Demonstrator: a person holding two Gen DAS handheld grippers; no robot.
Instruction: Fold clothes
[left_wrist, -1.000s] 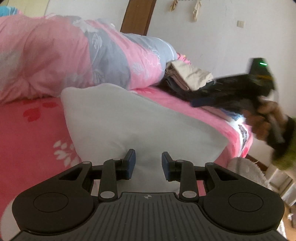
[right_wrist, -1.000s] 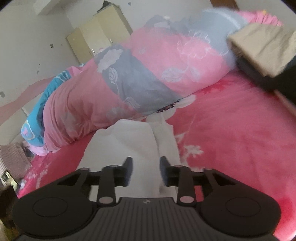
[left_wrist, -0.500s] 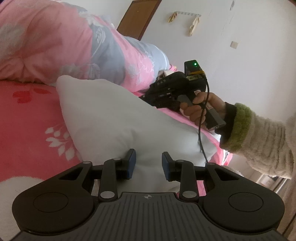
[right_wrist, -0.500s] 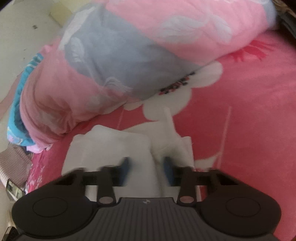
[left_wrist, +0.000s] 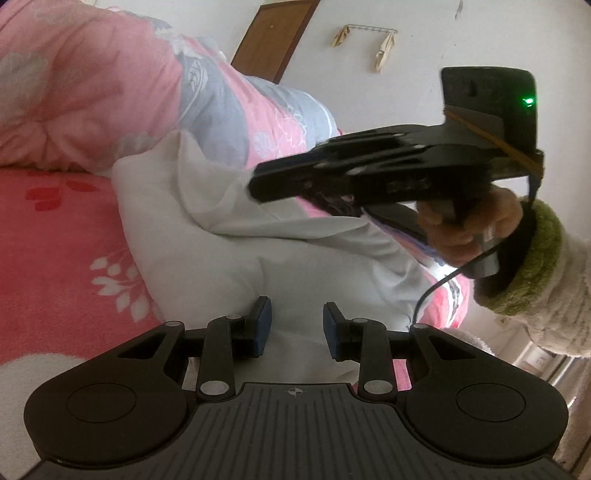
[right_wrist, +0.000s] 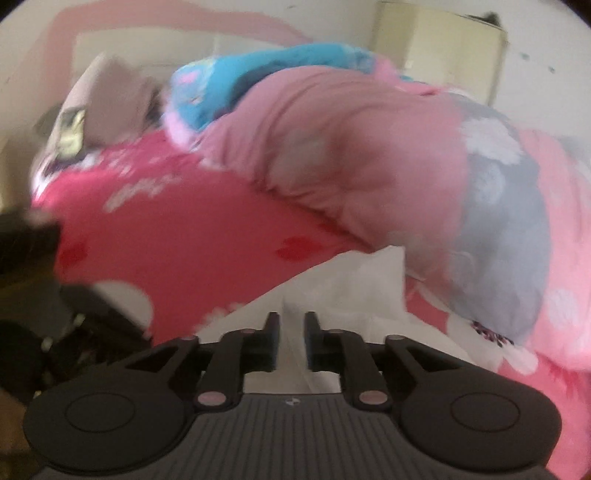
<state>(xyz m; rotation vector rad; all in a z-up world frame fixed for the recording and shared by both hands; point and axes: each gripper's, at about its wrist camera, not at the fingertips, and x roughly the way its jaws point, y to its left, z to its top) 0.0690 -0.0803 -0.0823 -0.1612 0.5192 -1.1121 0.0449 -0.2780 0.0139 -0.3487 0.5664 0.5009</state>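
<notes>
Bed sheet (left_wrist: 55, 236): pink-red with white and red flower prints; fills the left of the left wrist view and runs under everything else.
Quilt (left_wrist: 122, 85): pink and grey, bunched in a long roll along the far side of the bed; its near edge is just behind the white garment.
White garment (left_wrist: 229, 266): lies on the sheet at centre, spread towards the bed's right edge; its upper portion is raised in a fold beside the right gripper's fingers; in the right wrist view it shows as a creased white sheet running ahead of the fingers.
Left gripper (left_wrist: 295, 326): low over the near part of the garment; jaws parted with white cloth showing in the gap; pads (left_wrist: 263, 325) not pressing on the cloth; released.
Right gripper (right_wrist: 291, 341): seen side-on in the left wrist view at (left_wrist: 258, 186), fingers at the raised fold; jaws opening; a thin ridge of white cloth stands between them; the blurred frame does not settle whether the pads touch it; grasp cannot be told.
Right hand (left_wrist: 469, 225): wrapped round the gripper's handle; green cuff and pale fleecy sleeve (left_wrist: 546, 280) behind it; a cable hangs below the handle.
Door (left_wrist: 273, 40): brown, in the white wall beyond the quilt.
</notes>
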